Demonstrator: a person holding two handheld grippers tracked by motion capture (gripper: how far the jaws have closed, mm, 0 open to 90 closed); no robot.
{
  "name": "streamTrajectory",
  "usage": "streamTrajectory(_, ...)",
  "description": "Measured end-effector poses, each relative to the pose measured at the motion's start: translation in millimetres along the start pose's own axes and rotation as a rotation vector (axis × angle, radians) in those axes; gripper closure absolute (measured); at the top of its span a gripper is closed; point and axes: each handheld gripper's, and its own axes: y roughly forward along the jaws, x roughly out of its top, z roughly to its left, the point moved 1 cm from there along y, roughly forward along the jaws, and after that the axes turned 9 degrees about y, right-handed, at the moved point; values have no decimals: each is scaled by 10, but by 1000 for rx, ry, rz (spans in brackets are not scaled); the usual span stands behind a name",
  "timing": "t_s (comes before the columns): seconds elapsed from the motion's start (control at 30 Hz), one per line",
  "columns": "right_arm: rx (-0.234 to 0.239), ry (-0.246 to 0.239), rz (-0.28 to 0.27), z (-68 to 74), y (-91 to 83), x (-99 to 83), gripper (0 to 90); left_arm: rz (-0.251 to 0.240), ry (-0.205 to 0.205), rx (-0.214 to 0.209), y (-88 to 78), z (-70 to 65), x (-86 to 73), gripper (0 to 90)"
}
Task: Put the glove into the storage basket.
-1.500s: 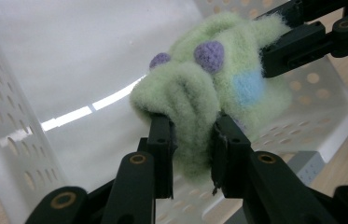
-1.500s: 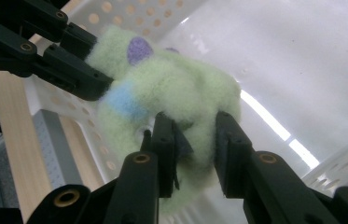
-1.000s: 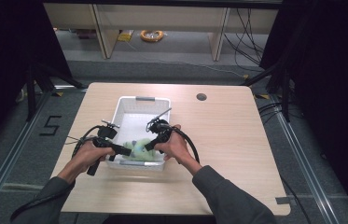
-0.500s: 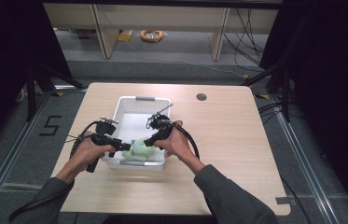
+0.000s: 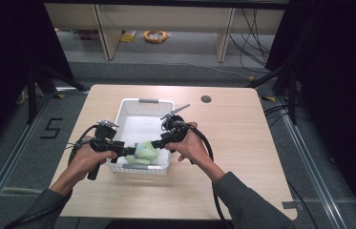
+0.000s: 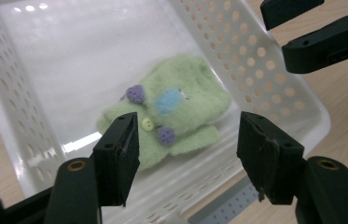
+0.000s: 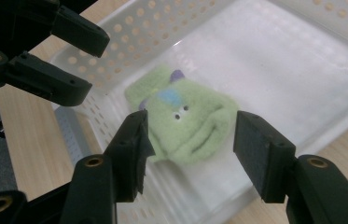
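A green plush toy (image 5: 143, 153) with purple horns, a blue patch and a face lies in the near end of a white perforated basket (image 5: 139, 107) on the wooden table. From above its left side, my left gripper (image 6: 188, 151) hangs open over the toy (image 6: 171, 109) with nothing between the jaws. My right gripper (image 7: 190, 149) is also open, above the toy (image 7: 185, 121) from the basket's right side. In the high view the left gripper (image 5: 129, 151) and right gripper (image 5: 155, 143) point at each other across the toy.
The basket's (image 6: 265, 60) far half holds nothing. A round grommet hole (image 5: 206, 99) sits in the table at the back right. Shelving and cables stand beyond the table's far edge. Bare tabletop (image 5: 242, 143) stretches to the right.
Both grippers have shifted slightly over the basket's near end; the toy lies where it was and both stay open.
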Motion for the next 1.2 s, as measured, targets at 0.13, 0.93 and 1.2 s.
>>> streamTrajectory(0.13, 3, 3, -14, -20, -118, -62, 441, -13, -2, -4, -1, -63, -29, 355)
streamTrajectory(0.93, 23, 19, -100, -183, -485, -367, 331, -77, 15, -49, -46, -345, -160, 262)
streamTrajectory(1.2, 25, 29, -126, -214, -597, -477, 293, -128, -9, -89, -21, -497, -189, 205)
